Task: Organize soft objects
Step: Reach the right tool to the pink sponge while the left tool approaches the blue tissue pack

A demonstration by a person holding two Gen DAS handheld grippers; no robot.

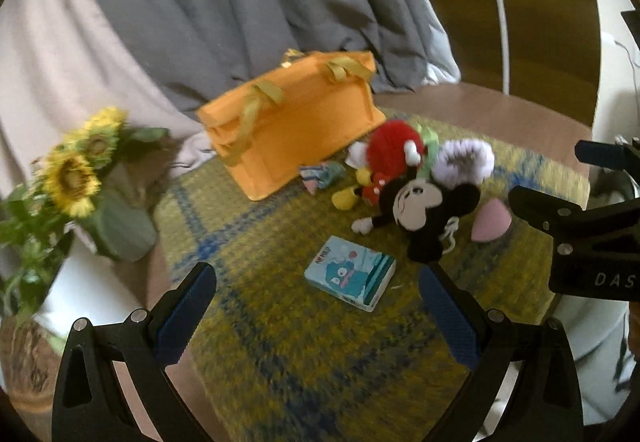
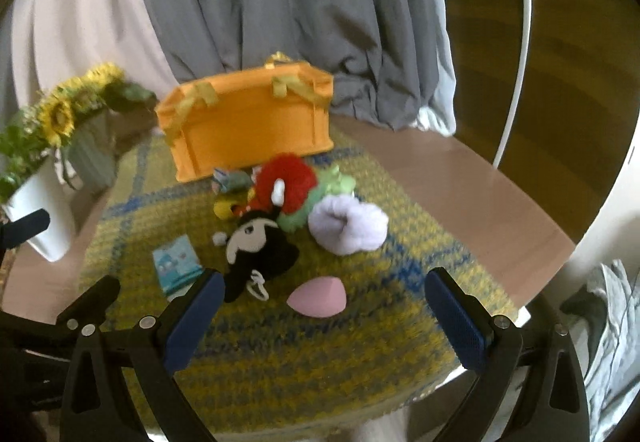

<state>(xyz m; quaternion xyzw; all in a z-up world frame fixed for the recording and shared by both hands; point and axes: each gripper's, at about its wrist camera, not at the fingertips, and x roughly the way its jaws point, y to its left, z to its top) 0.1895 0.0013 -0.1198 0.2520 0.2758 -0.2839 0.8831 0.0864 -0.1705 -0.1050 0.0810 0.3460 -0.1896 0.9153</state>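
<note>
An orange fabric bag (image 1: 292,129) (image 2: 248,121) with yellow handles stands at the back of a yellow and blue mat (image 1: 300,342) (image 2: 320,362). In front of it lies a pile: a red pom-pom (image 1: 394,149) (image 2: 286,179), a green fluffy thing (image 2: 320,197), a lilac fluffy scrunchie (image 1: 466,161) (image 2: 348,228), a black mouse plush (image 1: 428,209) (image 2: 260,246), a pink egg-shaped sponge (image 1: 490,226) (image 2: 318,298) and a blue tissue pack (image 1: 350,278) (image 2: 178,264). My left gripper (image 1: 316,314) is open above the mat near the tissue pack. My right gripper (image 2: 320,322) is open just before the sponge.
Sunflowers in a grey-green vase (image 1: 80,177) (image 2: 72,121) and a white planter (image 2: 40,209) stand at the left. Grey and beige curtains (image 1: 220,9) hang behind. The round wooden table's edge (image 2: 500,193) shows at right. A small folded cloth (image 1: 322,177) lies by the bag.
</note>
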